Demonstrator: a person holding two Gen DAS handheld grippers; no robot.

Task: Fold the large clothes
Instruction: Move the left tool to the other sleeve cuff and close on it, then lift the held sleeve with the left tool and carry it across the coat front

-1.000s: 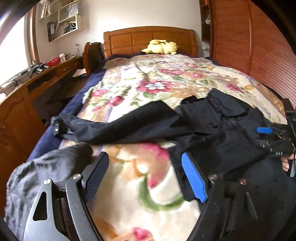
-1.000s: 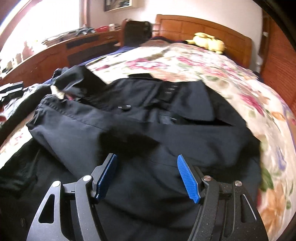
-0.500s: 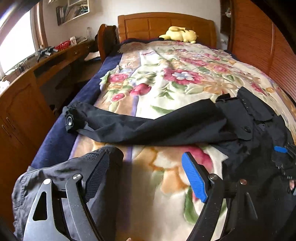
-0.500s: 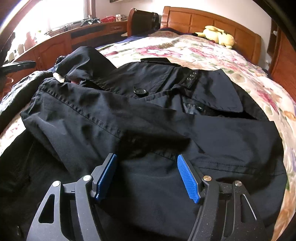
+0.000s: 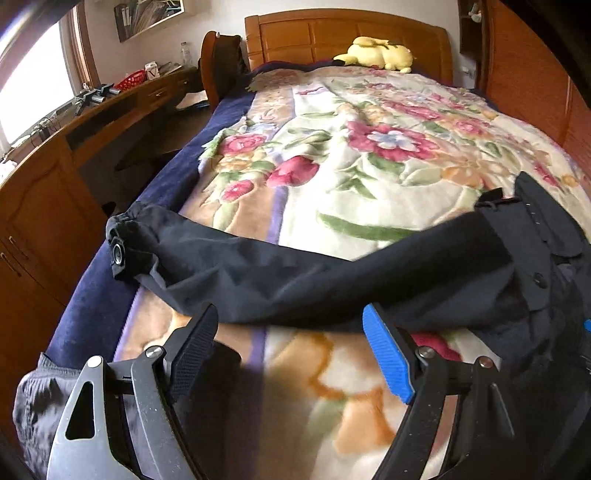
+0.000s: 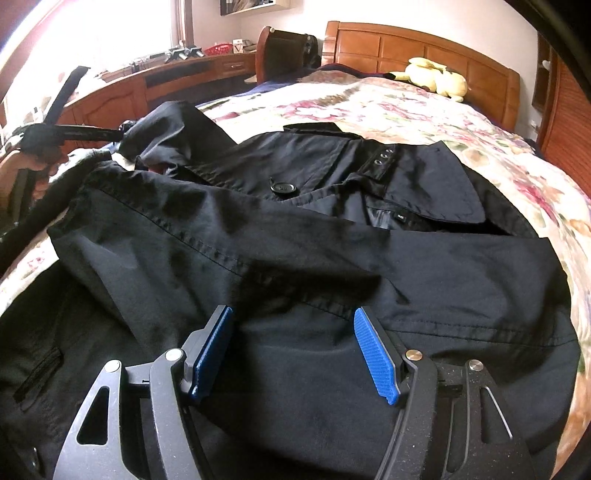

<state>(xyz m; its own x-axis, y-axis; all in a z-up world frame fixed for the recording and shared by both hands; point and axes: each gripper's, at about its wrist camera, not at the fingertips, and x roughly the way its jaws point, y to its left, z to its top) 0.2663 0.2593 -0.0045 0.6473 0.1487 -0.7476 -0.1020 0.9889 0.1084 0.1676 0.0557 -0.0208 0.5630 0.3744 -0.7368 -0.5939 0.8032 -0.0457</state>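
Note:
A black coat (image 6: 303, 236) lies on the floral bedspread (image 6: 406, 107), one sleeve folded across its chest. Its other sleeve (image 5: 295, 269) stretches left across the bed in the left wrist view, cuff (image 5: 120, 251) at the bed's left edge. My left gripper (image 5: 288, 350) is open and empty, just before the sleeve's near edge. My right gripper (image 6: 293, 347) is open and empty, low over the coat's body. The left gripper also shows in the right wrist view (image 6: 48, 136), held in a hand.
A grey garment (image 5: 40, 406) lies at the bed's near left corner. A yellow plush toy (image 5: 376, 55) sits by the wooden headboard (image 5: 347, 33). A wooden desk (image 5: 55, 155) runs along the left, a wooden wardrobe (image 5: 535, 85) along the right.
My left gripper has moved left and forward toward the outstretched sleeve. My right gripper has come closer over the coat. Both stayed open.

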